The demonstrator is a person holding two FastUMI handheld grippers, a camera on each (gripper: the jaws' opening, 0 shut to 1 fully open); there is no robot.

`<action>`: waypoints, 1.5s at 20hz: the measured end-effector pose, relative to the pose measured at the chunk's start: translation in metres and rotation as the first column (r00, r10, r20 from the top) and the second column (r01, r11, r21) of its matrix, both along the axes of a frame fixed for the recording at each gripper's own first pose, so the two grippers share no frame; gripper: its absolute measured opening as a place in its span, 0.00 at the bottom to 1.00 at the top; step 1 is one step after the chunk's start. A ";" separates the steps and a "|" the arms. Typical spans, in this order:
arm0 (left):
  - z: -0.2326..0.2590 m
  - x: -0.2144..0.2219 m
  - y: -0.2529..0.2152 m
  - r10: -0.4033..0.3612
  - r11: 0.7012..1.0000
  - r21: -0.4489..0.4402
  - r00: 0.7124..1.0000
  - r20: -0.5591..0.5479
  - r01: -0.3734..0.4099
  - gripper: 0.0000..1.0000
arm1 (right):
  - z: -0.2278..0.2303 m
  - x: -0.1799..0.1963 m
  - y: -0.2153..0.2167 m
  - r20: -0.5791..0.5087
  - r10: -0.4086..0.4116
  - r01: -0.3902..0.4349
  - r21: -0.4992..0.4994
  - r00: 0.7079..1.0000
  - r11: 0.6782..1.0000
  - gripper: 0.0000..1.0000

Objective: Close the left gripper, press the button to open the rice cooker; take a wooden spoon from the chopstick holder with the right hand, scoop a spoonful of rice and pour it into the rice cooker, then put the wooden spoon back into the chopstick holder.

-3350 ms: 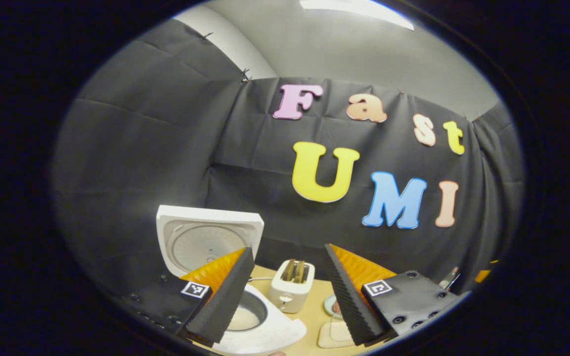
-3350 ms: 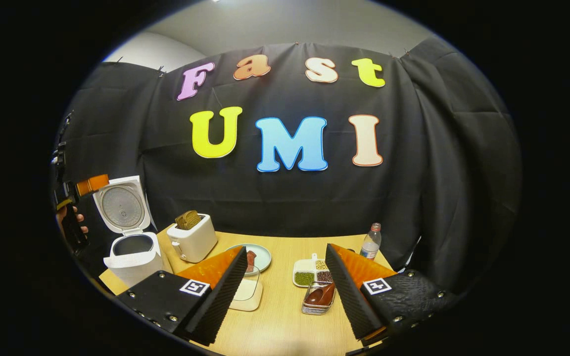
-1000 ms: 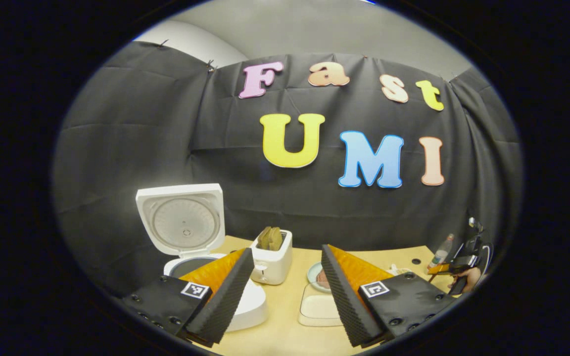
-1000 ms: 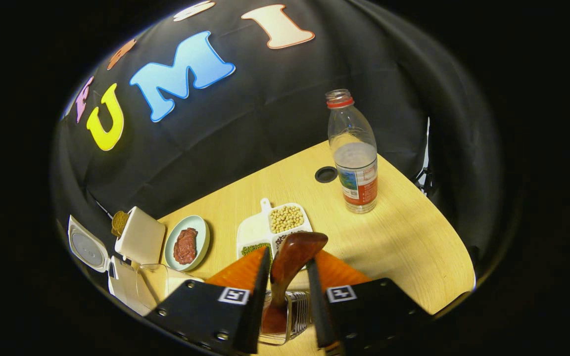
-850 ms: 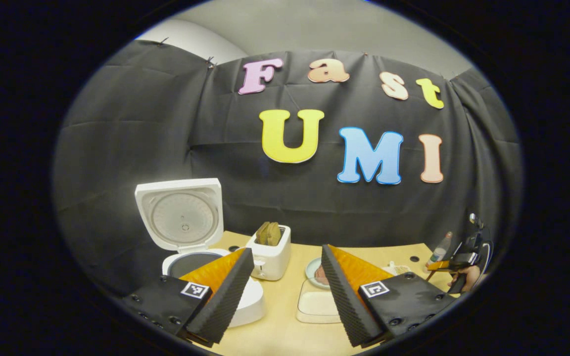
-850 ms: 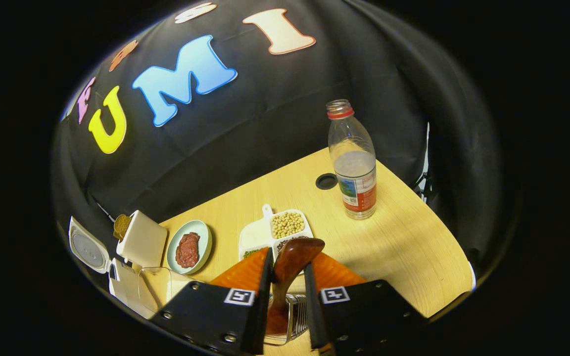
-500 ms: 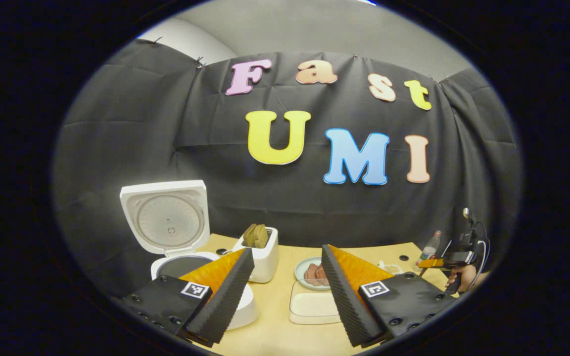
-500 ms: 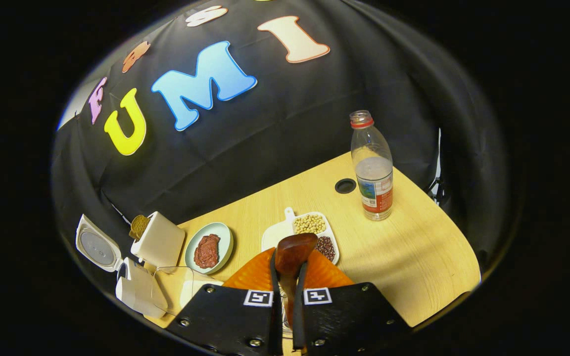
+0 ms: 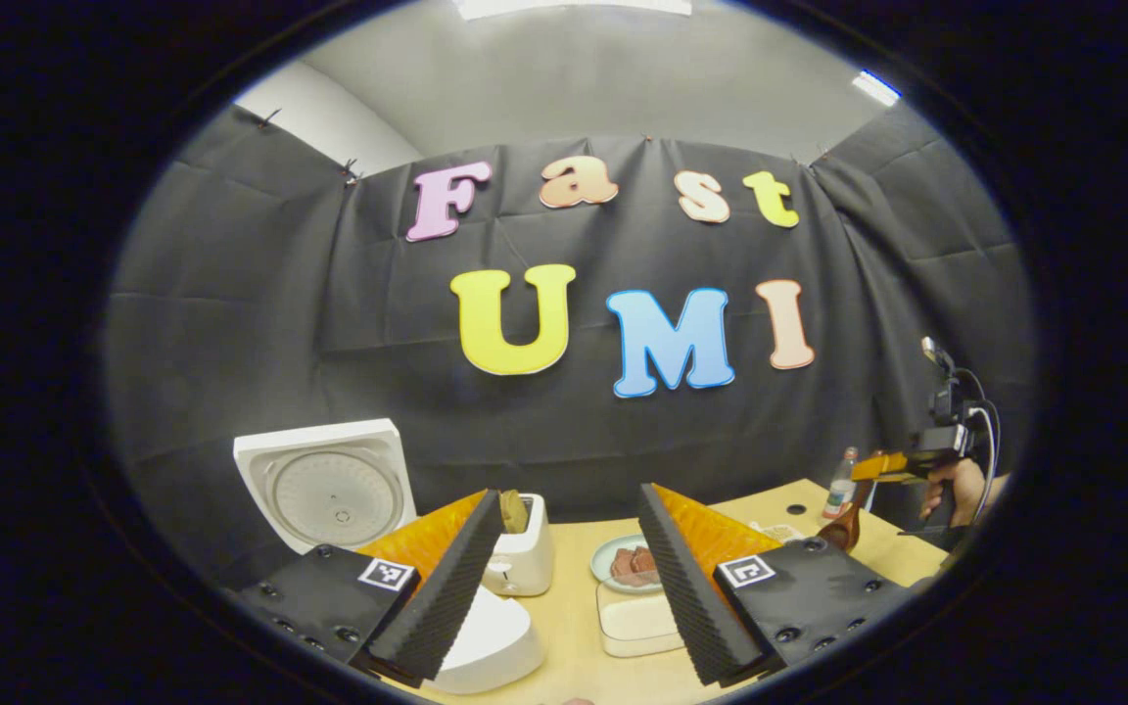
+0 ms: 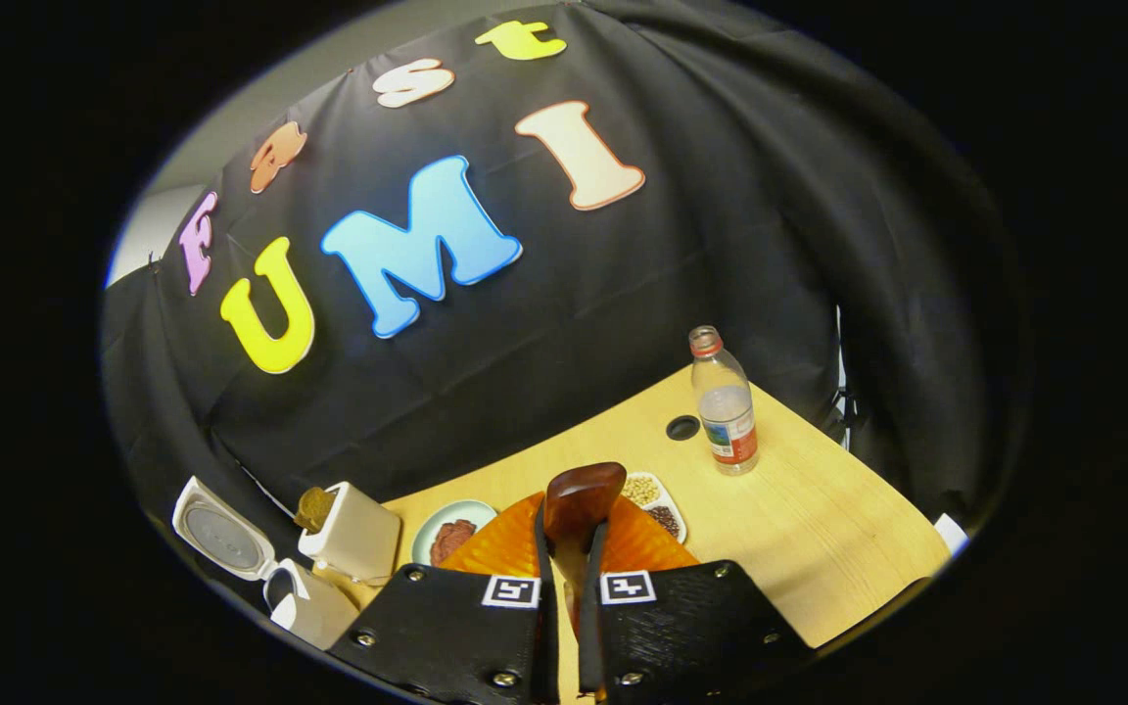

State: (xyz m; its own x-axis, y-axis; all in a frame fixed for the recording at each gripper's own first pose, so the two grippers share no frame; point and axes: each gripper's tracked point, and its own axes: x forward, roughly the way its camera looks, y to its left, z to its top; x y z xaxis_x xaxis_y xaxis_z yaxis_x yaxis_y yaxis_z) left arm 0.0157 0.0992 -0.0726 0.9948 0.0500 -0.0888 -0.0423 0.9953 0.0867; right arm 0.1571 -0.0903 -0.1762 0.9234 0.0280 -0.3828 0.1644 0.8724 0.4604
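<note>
While gripped, spoon (image 10: 582, 501) (bottle (image 10: 724, 403) beyond)

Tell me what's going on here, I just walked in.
A person is working at a table with a gripper in each hand. The right gripper is shut on a wooden spoon, held above the table. The rice cooker stands with its lid up. The left gripper hangs open near it, holding nothing. No rice has been scooped yet.

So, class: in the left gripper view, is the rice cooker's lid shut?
No: the rice cooker lid stands raised, showing its round inner plate.
</note>
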 end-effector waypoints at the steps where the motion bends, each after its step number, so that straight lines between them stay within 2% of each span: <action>1: 0.001 -0.003 0.001 -0.010 1.000 -0.005 1.000 0.006 0.010 0.98 | 0.011 -0.004 0.011 0.017 0.019 -0.019 -0.008 1.000 1.000 0.08; 4: -0.002 -0.007 0.013 -0.015 0.999 -0.028 1.000 0.012 0.016 0.96 | 0.038 -0.005 0.057 0.060 0.097 -0.096 -0.029 0.993 0.995 0.09; 7: -0.006 -0.016 0.029 -0.005 0.999 -0.038 1.000 0.003 0.005 0.95 | 0.044 0.003 0.108 0.080 0.180 -0.176 -0.059 0.980 0.983 0.08; 12: -0.008 -0.030 0.064 0.042 0.999 0.001 0.999 0.007 -0.042 0.95 | 0.020 0.022 0.178 0.067 0.260 -0.252 -0.103 0.963 0.962 0.08; 15: -0.012 -0.035 0.084 0.056 0.998 0.004 0.998 0.000 -0.056 0.96 | -0.003 0.029 0.201 0.049 0.285 -0.271 -0.183 0.957 0.945 0.08; 22: -0.030 -0.042 0.115 0.107 0.994 0.001 0.993 -0.038 -0.107 0.95 | -0.060 0.049 0.236 0.005 0.323 -0.292 -0.420 0.946 0.860 0.08; 26: -0.039 -0.048 0.125 0.125 0.992 0.000 0.990 -0.063 -0.126 0.96 | -0.101 0.050 0.247 -0.028 0.313 -0.281 -0.522 0.949 0.805 0.09; 30: -0.054 -0.057 0.141 0.161 0.986 -0.013 0.981 -0.110 -0.163 0.96 | -0.120 0.042 0.279 -0.041 0.335 -0.328 -0.348 0.941 0.878 0.09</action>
State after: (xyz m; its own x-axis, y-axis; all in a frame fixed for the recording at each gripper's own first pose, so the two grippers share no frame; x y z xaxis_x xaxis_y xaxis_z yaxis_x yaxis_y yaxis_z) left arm -0.0409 0.2398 -0.1271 0.9581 0.2066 -0.1985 -0.1948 0.9778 0.0776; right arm 0.1993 0.1889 -0.2957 0.8908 0.2035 -0.4062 -0.1683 0.9783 0.1210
